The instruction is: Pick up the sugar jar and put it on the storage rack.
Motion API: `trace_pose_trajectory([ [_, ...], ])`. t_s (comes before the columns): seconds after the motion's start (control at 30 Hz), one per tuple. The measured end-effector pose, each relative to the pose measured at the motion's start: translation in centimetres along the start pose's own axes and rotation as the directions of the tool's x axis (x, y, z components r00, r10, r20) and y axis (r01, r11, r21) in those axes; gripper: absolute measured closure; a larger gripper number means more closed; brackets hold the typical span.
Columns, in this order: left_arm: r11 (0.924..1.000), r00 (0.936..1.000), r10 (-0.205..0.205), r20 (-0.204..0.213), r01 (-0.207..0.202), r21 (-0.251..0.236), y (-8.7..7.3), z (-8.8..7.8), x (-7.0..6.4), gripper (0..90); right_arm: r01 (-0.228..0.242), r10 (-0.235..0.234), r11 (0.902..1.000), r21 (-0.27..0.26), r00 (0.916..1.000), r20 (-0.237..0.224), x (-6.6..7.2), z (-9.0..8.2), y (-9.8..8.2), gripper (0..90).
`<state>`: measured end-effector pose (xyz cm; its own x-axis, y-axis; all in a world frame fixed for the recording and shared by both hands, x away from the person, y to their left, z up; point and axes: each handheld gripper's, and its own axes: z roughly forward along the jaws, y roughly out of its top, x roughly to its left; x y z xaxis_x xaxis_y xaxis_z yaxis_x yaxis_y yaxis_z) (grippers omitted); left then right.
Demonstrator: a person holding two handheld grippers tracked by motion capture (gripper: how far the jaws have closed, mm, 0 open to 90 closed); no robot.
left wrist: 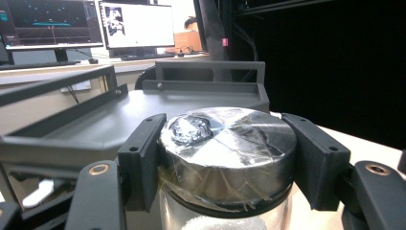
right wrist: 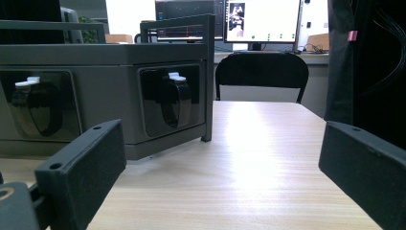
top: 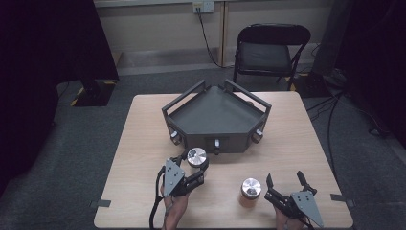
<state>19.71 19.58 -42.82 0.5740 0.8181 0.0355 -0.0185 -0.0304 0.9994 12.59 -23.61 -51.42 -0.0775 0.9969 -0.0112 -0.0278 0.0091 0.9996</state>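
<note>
We are gripping the silver-lidded jar (top: 197, 157) by its lid in the left tool (top: 194, 167), just near of the grey tray (top: 191, 106), which lies directly beyond it. Our left forearm is reaching up from the near edge. Our right tool (top: 286, 184) is resting open on the tabletop (top: 297, 139), right of the second jar (top: 250, 191).

The room is dim, its corners falling to black around the lit wooden table (top: 143, 143). Light comes from overhead — a pale sheen runs down the table beyond the grey tray (right wrist: 95, 57) in the right gripper view. Glare streaks the foil-wrapped jar lid (left wrist: 230, 143) in the left gripper view. Monitors behind the tray blow out white, and the nearest jaw parts are soft.
</note>
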Motion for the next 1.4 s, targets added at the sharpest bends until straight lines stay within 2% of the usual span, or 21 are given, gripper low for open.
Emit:
trace_pose_trajectory([
  [0.13,0.9999,1.0,-0.004,0.002,0.004,-0.01,1.0,0.8,0.5,35.5,0.0,0.0,1.0,0.0,1.0,0.0,0.0,0.0,0.0,1.3],
  [0.23,0.9996,0.9997,-0.023,0.01,0.023,-0.015,1.5,1.4,1.2,35.5,0.0,0.0,1.0,0.0,1.0,0.0,0.0,0.0,0.0,1.3],
  [0.47,0.9994,0.9993,-0.035,0.014,0.035,-0.005,2.8,3.0,2.5,35.5,0.0,0.0,1.0,0.0,1.0,0.0,0.0,0.0,0.0,1.3],
  [0.7,0.999,0.9989,-0.044,0.018,0.044,0.001,3.3,3.9,3.0,35.5,0.0,0.0,1.0,0.0,1.0,0.001,0.0,0.0,0.0,1.3],
  [0.9,0.9987,0.9987,-0.05,-0.011,0.05,-0.007,4.2,4.5,2.7,35.5,0.0,0.0,1.0,0.0,1.0,0.001,0.0,0.0,0.0,1.3],
  [1.0,0.9992,0.9988,-0.038,-0.029,0.038,-0.007,4.8,4.8,2.6,35.5,0.001,-0.001,1.0,0.0,1.0,0.001,0.0,0.0,0.0,1.3],
  [1.03,0.9986,0.998,-0.049,-0.038,0.049,-0.018,4.8,4.9,2.5,35.5,0.001,-0.001,1.0,0.0,1.0,0.001,0.0,0.0,0.0,1.3],
  [1.17,0.9984,0.9964,-0.05,-0.069,0.048,-0.028,5.7,5.4,2.7,35.5,0.001,-0.001,1.0,0.0,1.0,0.0,0.0,0.0,0.0,1.3],
  [1.27,0.9986,0.9946,-0.049,-0.091,0.048,-0.021,6.7,6.1,2.8,35.5,0.001,-0.001,1.0,0.0,1.0,-0.001,0.0,0.0,0.0,1.3],
  [1.4,0.9989,0.9901,-0.046,-0.133,0.045,-0.011,7.2,7.2,2.5,35.5,0.001,-0.001,1.0,0.0,1.0,-0.001,0.0,0.0,0.0,1.3],
])
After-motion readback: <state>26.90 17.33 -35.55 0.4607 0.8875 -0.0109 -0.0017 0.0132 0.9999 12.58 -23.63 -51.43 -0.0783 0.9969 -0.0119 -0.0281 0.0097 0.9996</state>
